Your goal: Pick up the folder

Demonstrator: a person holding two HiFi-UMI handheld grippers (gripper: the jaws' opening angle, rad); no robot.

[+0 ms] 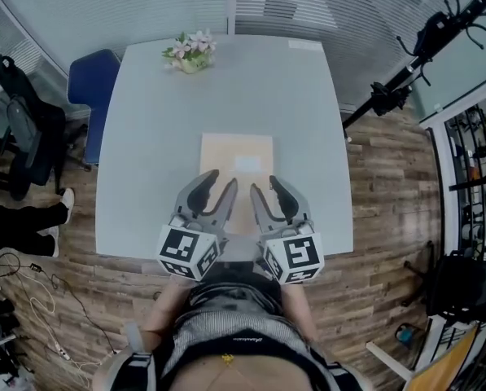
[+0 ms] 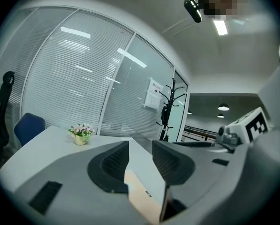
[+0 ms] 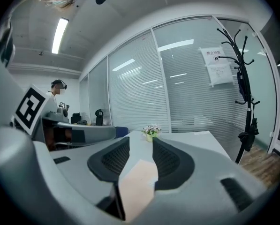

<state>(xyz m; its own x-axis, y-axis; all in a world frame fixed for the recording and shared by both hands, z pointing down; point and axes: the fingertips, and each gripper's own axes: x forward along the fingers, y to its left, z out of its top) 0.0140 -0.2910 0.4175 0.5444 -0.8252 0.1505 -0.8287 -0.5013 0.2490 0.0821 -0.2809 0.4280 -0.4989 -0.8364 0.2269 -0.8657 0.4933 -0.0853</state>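
Person stands at the near edge of the grey table (image 1: 145,153), elbows tucked in and forearms reaching forward, with one gripper in each hand. The two grippers sit side by side and close together, marker cubes toward the body. Both point out across the table and tilt slightly down. Left gripper (image 1: 224,182): jaws spread, clear gap between the ribbed pads, nothing pinched. Right gripper (image 1: 264,186): jaws likewise apart, holding nothing. Folder (image 1: 236,165): tan, lying flat on the table's near half, roughly centred across its width, pale label near the middle. The jaw tips of both grippers are over the folder's near part, the left over its left side and the right over its right side. In each gripper view the folder shows low in the gap, beneath the jaws, and the pads do not press on it. Cannot tell whether any tip touches its surface. Flower pot (image 1: 191,54) stands at the far edge, well apart from the folder. Blue chair (image 1: 92,84) stands beside the far left corner.
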